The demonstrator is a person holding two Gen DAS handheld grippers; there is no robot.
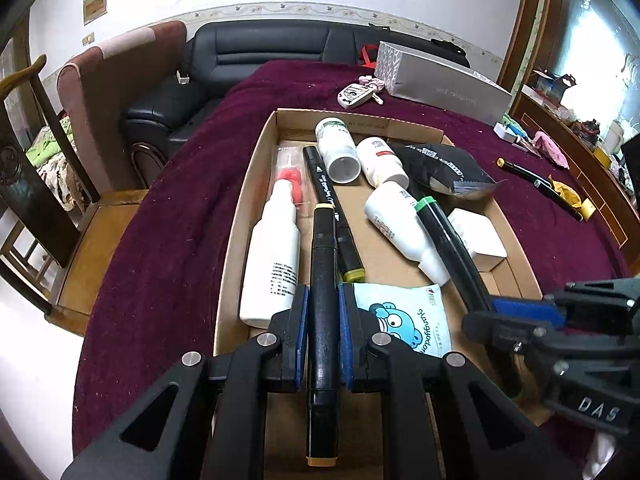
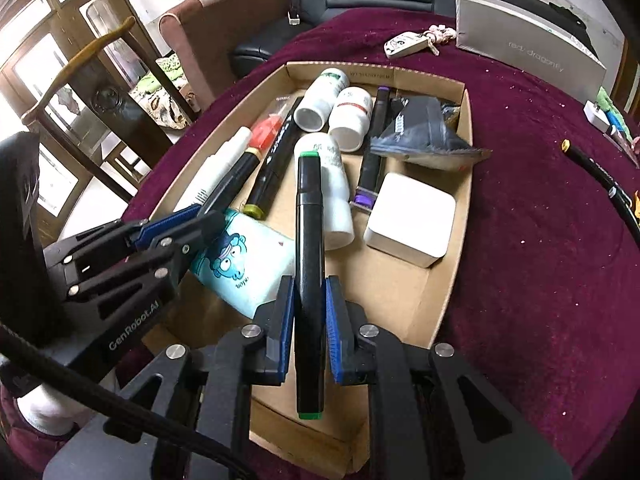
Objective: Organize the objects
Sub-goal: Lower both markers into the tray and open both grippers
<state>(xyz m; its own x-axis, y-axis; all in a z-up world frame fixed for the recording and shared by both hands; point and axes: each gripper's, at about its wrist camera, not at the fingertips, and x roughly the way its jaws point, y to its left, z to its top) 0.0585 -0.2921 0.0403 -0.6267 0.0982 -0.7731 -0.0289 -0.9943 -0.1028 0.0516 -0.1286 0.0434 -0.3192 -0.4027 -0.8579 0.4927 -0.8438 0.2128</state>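
A: Your left tool [image 1: 323, 320] is clamped on a black marker with yellow-tan ends [image 1: 323, 264], above the cardboard tray [image 1: 236, 216].

B: Your right tool [image 2: 308, 308] pinches a green-capped marker [image 2: 309, 216] over the same tray, just beside the cartoon tissue pack [image 2: 244, 260]. Another marker [image 1: 540, 184] lies on the maroon cloth [image 1: 168, 216], outside the tray.

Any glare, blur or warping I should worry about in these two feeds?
Left wrist: window blown out top right, cardboard box edges bowed by fisheye, contents sharp. Right wrist: dark vignette at corners, bright cabinet glass at left, green-capped marker crisp.
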